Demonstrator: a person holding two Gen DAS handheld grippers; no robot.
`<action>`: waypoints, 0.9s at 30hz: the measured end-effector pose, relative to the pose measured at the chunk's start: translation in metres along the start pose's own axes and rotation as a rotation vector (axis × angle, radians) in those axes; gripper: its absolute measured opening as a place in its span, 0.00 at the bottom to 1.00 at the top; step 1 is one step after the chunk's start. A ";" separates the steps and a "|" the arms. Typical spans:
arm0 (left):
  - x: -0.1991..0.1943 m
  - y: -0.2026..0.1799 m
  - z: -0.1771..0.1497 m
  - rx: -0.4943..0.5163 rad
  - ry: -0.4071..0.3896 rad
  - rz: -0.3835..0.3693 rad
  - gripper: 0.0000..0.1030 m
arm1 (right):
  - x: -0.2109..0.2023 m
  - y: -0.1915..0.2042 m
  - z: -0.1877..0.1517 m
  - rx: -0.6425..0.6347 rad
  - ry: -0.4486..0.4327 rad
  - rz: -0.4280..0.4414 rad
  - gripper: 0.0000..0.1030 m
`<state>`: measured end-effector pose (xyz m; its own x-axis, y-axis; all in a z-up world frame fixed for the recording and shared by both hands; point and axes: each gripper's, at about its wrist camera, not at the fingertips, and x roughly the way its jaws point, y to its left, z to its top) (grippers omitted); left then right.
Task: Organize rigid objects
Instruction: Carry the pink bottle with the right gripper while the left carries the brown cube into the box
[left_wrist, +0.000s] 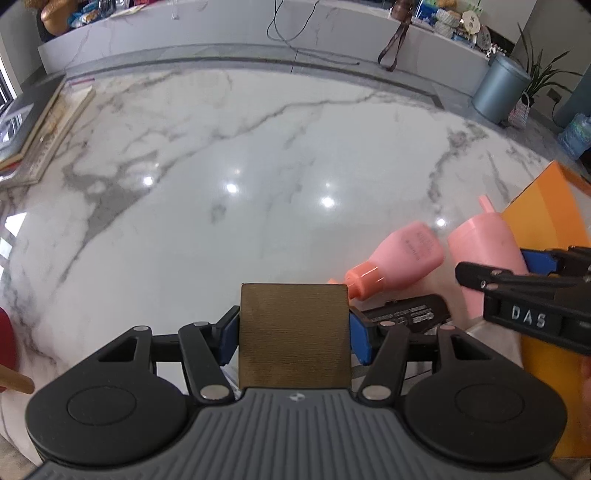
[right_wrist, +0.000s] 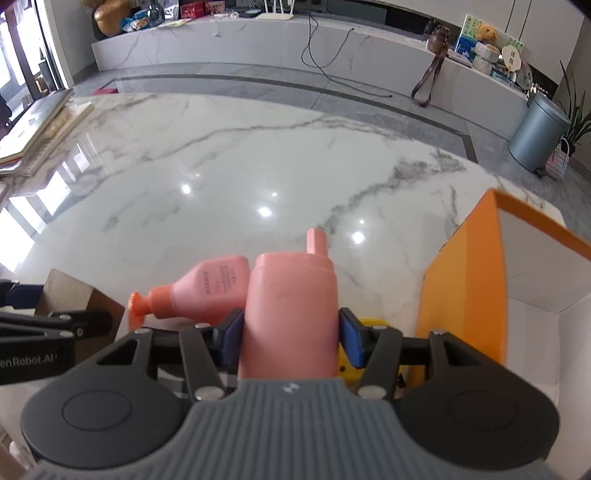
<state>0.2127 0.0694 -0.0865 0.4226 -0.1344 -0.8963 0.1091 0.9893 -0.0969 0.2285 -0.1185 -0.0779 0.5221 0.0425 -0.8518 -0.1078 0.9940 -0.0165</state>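
A brown square block (left_wrist: 293, 321) sits between the blue pads of my left gripper (left_wrist: 294, 338), which is shut on it above the marble table (left_wrist: 221, 166). My right gripper (right_wrist: 291, 338) is shut on a tall pink bottle (right_wrist: 291, 295) with a spout, held upright. In the left wrist view this bottle (left_wrist: 484, 240) shows at the right edge. A smaller pink bottle (right_wrist: 214, 288) with an orange cap lies on its side between the two grippers, touching the tall one. The brown block (right_wrist: 74, 291) also shows at the left of the right wrist view.
An open orange box (right_wrist: 461, 288) with a white inside stands at the right. A black flat item (left_wrist: 410, 314) lies under the small bottle, and something yellow (right_wrist: 369, 325) lies beside the box. Books (left_wrist: 44, 129) are stacked at the table's far left. A red paddle (left_wrist: 7, 343) is at the left edge.
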 end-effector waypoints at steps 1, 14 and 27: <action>-0.005 -0.002 0.001 0.002 -0.011 -0.004 0.65 | -0.006 0.000 0.000 0.000 -0.009 0.003 0.54; -0.090 -0.089 0.006 0.123 -0.139 -0.207 0.65 | -0.116 -0.060 -0.023 0.050 -0.141 0.014 0.54; -0.094 -0.221 -0.004 0.341 -0.127 -0.323 0.65 | -0.138 -0.164 -0.082 0.128 -0.093 -0.112 0.54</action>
<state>0.1450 -0.1363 0.0177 0.4228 -0.4587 -0.7816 0.5327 0.8235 -0.1951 0.1048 -0.2951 -0.0003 0.6014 -0.0662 -0.7962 0.0608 0.9975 -0.0370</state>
